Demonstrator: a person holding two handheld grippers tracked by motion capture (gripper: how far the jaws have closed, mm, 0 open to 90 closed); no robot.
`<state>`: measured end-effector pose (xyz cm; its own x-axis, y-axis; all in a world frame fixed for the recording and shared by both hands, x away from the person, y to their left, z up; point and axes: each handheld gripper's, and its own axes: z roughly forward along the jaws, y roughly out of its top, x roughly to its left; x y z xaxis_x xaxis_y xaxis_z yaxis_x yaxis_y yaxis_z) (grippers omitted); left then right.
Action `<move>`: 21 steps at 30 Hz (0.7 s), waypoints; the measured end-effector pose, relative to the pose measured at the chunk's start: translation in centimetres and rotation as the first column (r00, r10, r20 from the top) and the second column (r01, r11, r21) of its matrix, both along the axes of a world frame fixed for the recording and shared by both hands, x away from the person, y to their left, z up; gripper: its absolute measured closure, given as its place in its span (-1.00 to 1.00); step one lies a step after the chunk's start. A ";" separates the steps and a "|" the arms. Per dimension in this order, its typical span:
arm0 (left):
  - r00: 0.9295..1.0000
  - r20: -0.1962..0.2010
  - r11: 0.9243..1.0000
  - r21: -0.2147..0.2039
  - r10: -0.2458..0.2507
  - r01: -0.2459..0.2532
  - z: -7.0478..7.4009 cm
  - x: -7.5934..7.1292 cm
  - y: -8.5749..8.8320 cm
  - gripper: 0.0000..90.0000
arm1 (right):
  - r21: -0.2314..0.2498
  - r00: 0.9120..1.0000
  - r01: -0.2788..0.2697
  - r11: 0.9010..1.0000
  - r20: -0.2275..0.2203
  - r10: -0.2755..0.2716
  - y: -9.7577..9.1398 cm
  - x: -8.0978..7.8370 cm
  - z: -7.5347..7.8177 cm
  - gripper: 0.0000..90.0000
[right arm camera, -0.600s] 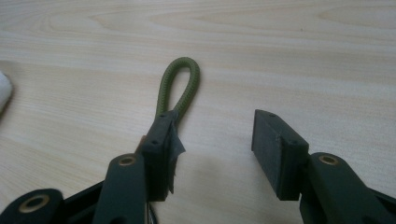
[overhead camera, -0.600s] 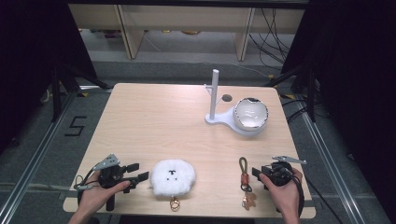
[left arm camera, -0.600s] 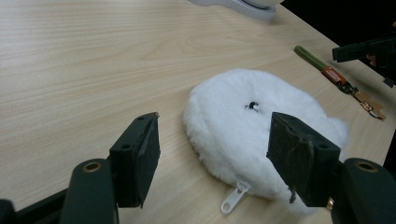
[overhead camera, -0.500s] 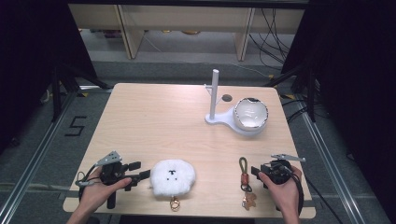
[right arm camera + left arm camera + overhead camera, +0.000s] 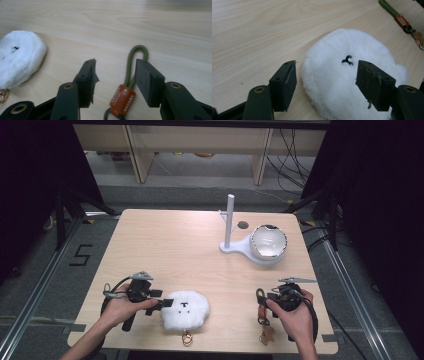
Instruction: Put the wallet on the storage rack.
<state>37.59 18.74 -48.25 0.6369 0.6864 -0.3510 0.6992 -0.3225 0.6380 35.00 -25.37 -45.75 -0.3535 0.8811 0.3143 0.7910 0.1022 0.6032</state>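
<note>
Lying near the front edge of the table (image 5: 165,235), the white fluffy pouch (image 5: 186,310) sits just ahead of the left tongs (image 5: 161,301) — so close that in the left gripper view the pouch (image 5: 352,75) already lies between the spread jaws, which stand wide and hold nothing. The left hand (image 5: 122,307) rests low at the front left corner, tongs level and pointing right along the front edge. Toward the front right corner the green cord strap (image 5: 261,306) runs front to back, its loop away from the person and an orange tag (image 5: 122,100) nearer. The right tongs (image 5: 270,299), held by the right hand (image 5: 295,312) and pointing left, straddle the strap (image 5: 136,62) with jaws apart, gripping nothing — each hand has its own piece closest.
</note>
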 end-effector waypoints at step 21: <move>0.997 -0.080 0.992 0.127 0.004 0.006 -1.6 1.3 -2.3 0.07 | 0.047 0.984 -0.152 0.987 -0.088 0.155 4.3 0.8 -0.7 0.12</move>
<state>38.90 16.39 -49.82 0.6110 0.7283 -0.3103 0.7459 -0.3983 0.5338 35.84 -21.07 -46.41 -0.4519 0.8046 0.3853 0.8197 0.2041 0.5353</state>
